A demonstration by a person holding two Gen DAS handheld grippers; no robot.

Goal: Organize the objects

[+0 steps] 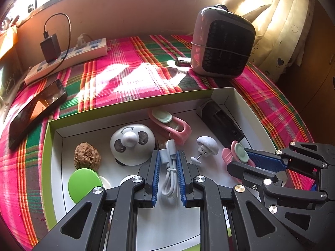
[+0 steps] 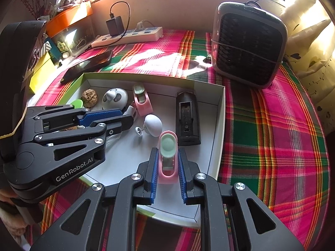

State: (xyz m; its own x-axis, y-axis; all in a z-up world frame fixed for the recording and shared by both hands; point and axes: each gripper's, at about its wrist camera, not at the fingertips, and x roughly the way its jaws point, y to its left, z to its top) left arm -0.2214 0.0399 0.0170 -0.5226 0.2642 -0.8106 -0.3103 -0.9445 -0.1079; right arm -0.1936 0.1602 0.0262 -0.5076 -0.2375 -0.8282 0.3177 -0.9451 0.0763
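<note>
So both grippers are down in the white tray (image 2: pixel 217 113) at once; the left gripper (image 1: pixel 168 163) has its fingers squeezed narrow on the coiled white cable (image 1: pixel 170 167), long axis running straight along the fingers; the right gripper (image 2: pixel 166 163) is pinched the same way on the pink clip (image 2: pixel 167 156), near the tray's right wall. Can't really tell if either one is resting on the tray floor. Open room sits between the black holder (image 2: pixel 187 121) and the mushroom plug (image 2: pixel 152 125); panda (image 1: pixel 132 144) and walnut (image 1: pixel 86 155) crowd the left.
</note>
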